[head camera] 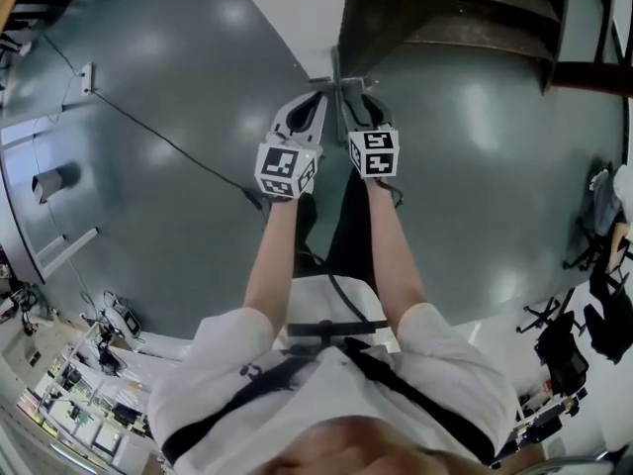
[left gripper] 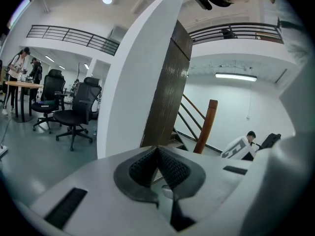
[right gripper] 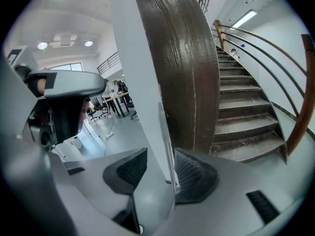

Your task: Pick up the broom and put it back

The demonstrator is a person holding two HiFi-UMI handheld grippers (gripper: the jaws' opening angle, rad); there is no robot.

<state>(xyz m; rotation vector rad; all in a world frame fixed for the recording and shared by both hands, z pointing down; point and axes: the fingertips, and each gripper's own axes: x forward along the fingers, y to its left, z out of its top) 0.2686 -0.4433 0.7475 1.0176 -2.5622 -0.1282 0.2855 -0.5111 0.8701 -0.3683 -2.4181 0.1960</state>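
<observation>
The broom's thin grey handle (right gripper: 166,132) stands upright against the corner where the white wall meets the dark wood stair panel. It passes between the jaws of my right gripper (right gripper: 160,163), close to the right pad (right gripper: 192,173); the jaws are open and do not press on it. In the head view the handle (head camera: 336,72) rises between both grippers. My left gripper (left gripper: 157,149) is just to its left, pads touching at the tips and nothing visible between them. The left gripper (head camera: 300,119) and right gripper (head camera: 362,113) sit side by side. The broom's head is hard to make out.
The white wall (left gripper: 142,73) and dark wood panel (right gripper: 182,68) stand straight ahead, with a staircase (right gripper: 246,127) to the right. A black cable (head camera: 168,142) runs across the grey floor at the left. Office chairs (left gripper: 74,112) and desks stand further left.
</observation>
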